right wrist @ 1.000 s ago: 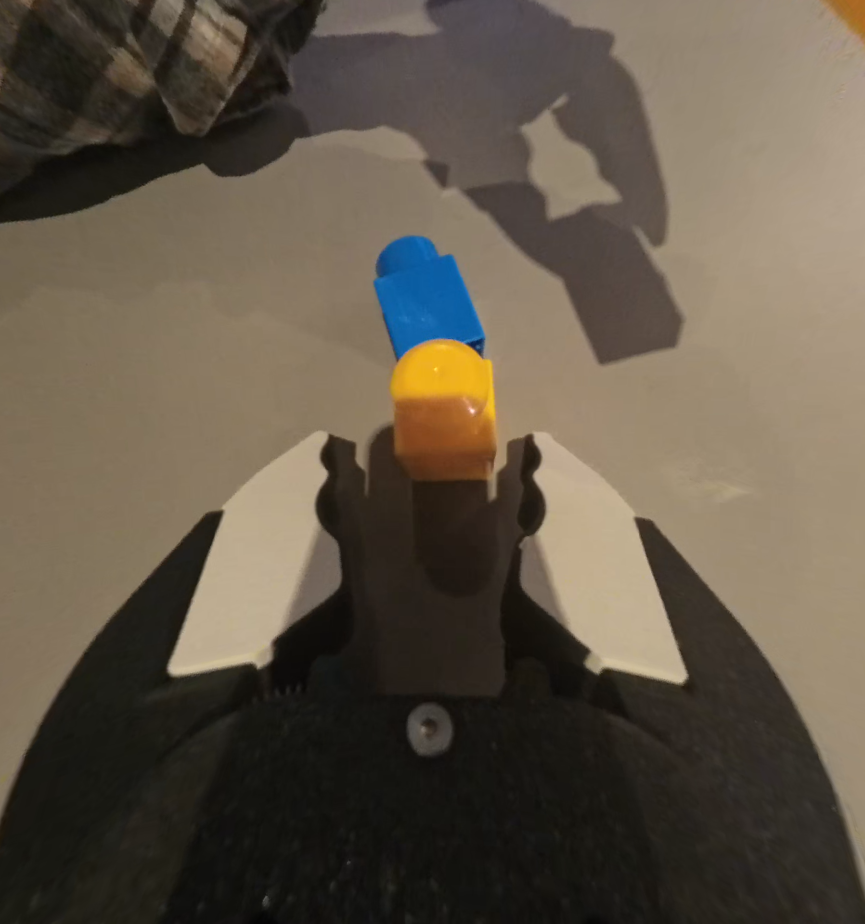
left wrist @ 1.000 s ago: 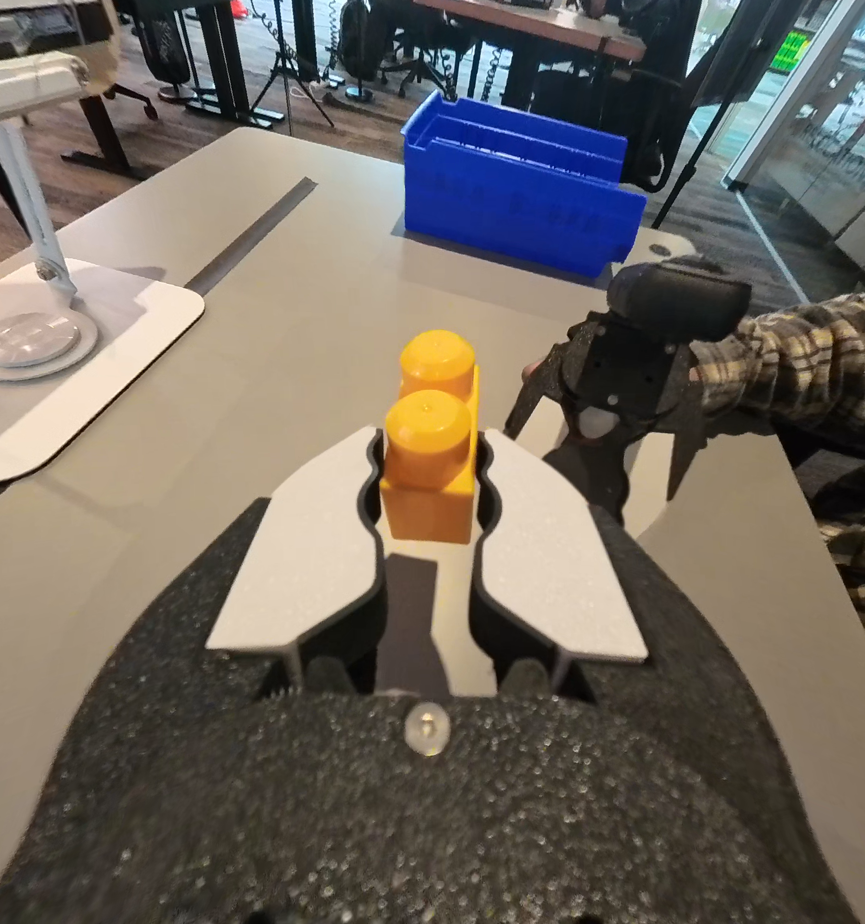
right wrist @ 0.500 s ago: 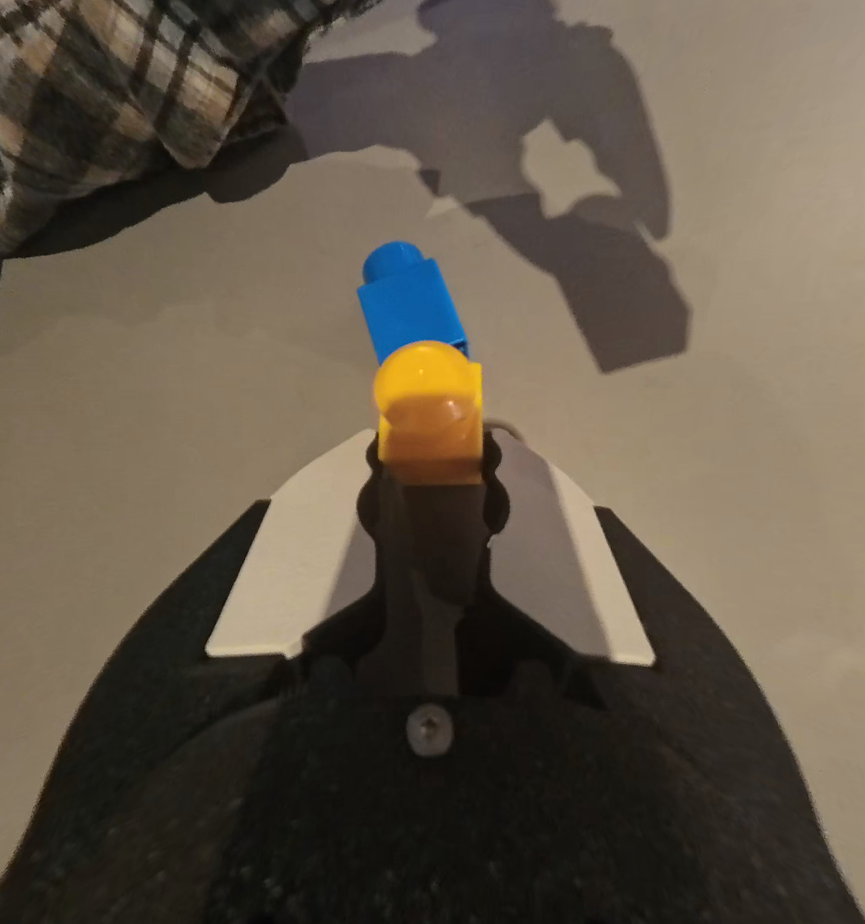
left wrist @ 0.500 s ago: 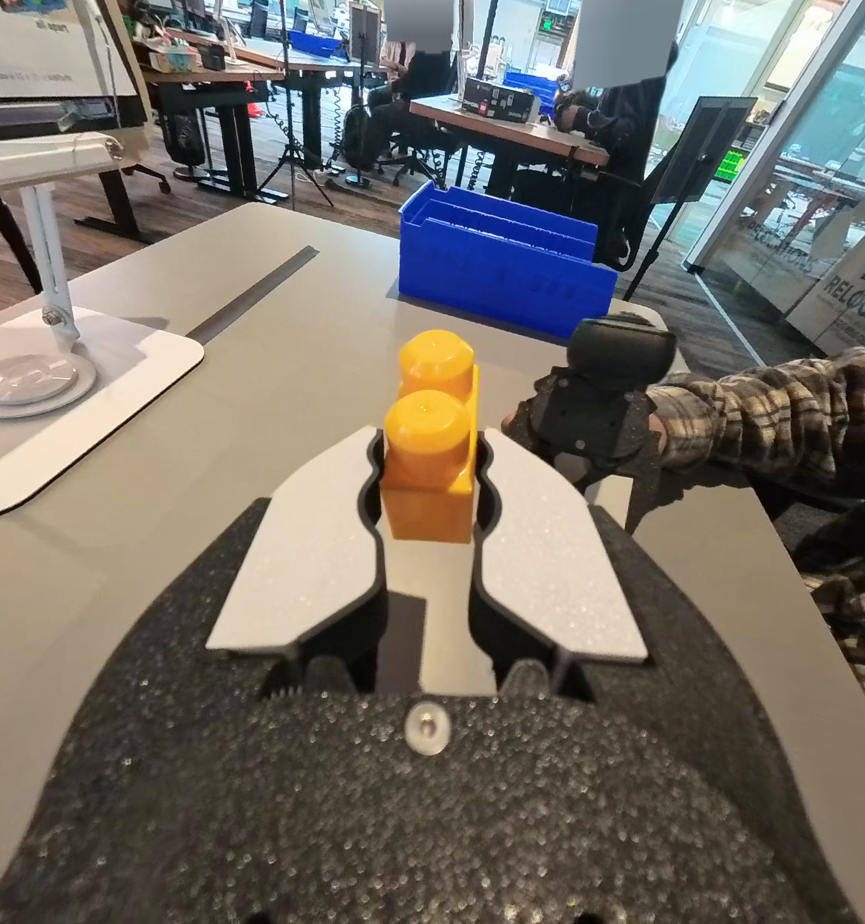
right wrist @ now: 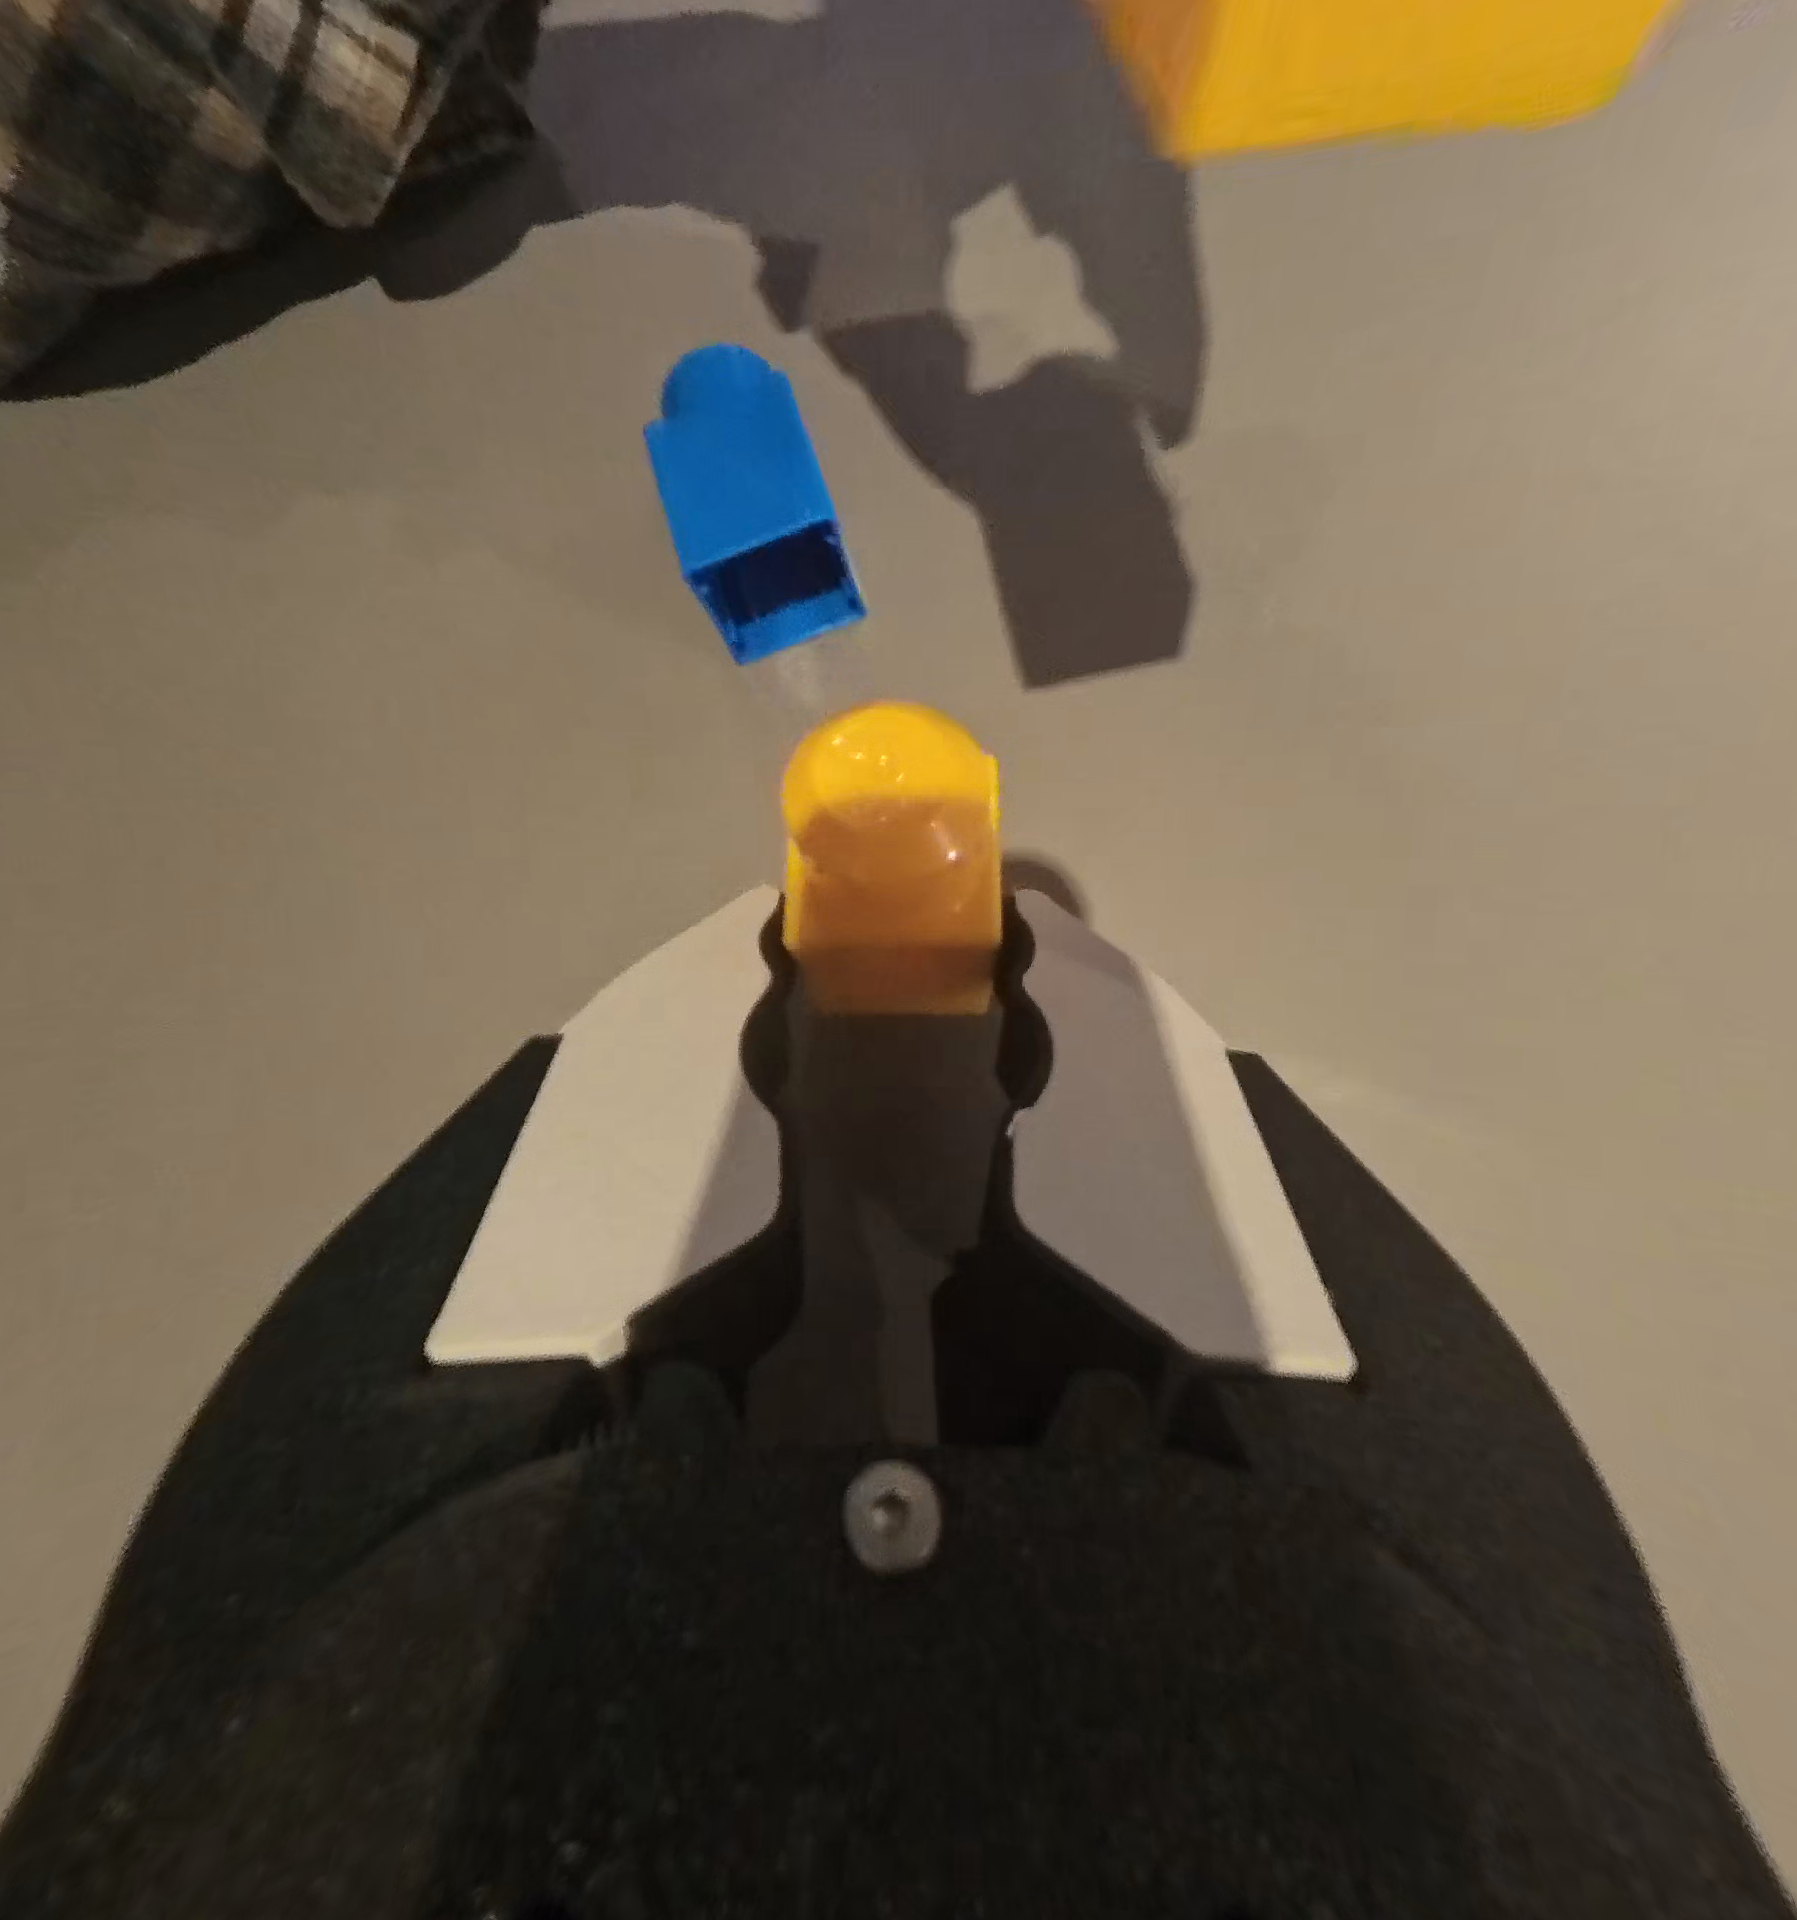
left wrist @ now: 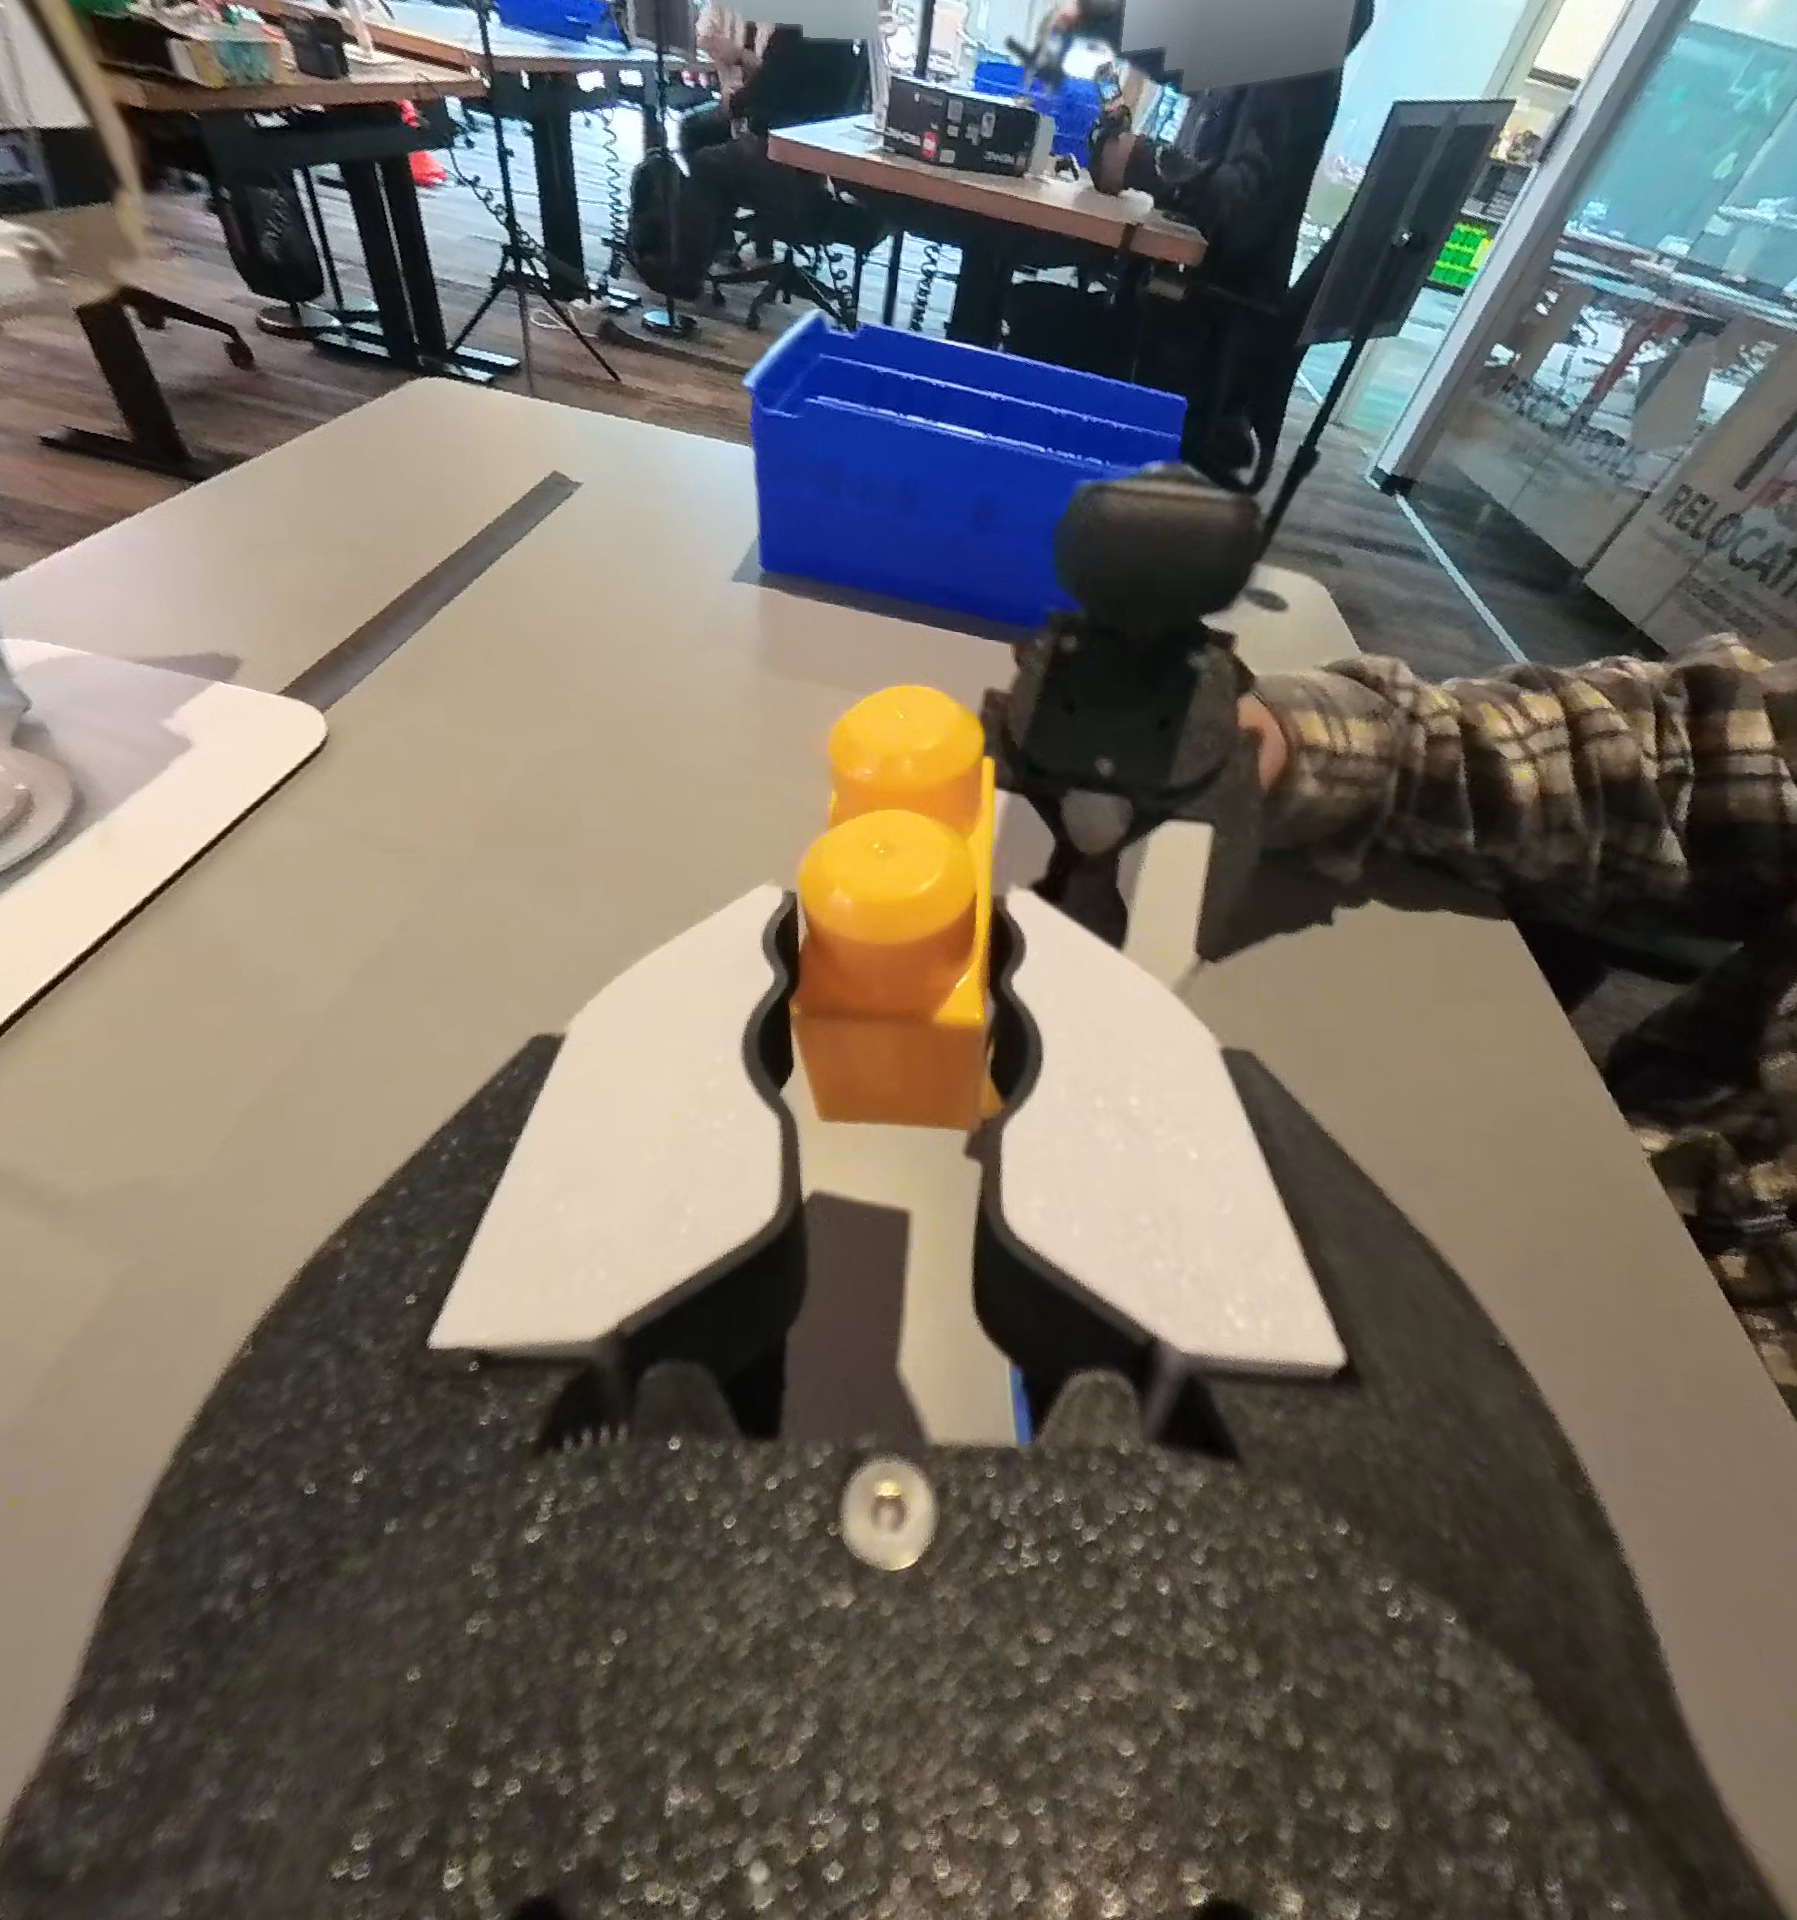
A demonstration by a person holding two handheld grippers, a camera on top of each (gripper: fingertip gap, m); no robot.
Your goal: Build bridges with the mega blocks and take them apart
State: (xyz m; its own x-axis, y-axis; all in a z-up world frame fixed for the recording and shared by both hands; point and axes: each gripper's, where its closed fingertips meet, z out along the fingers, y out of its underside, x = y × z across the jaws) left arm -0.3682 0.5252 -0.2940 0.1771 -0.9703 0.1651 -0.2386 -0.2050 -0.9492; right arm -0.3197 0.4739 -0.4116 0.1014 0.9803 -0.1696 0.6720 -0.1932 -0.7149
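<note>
Mega blocks at a stage with no bridge standing: left tool (left wrist: 889, 971) clenched on a two-stud orange block (left wrist: 894, 935), right tool (right wrist: 892, 940) clenched on a single-stud orange block (right wrist: 892, 883), blue block (right wrist: 754, 520) lying loose on the table (right wrist: 250, 727), so, judged from this, either assembly or the last of the dismantling remains.

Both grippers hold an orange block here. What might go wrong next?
1. The right gripper pinches the small orange block only at its near end, so it may pivot or slip.
2. The blue block lies on its side, open base toward the camera; pressing onto it could push it away.
3. The left gripper holds the two-stud orange block near the right one; they may collide.
</note>
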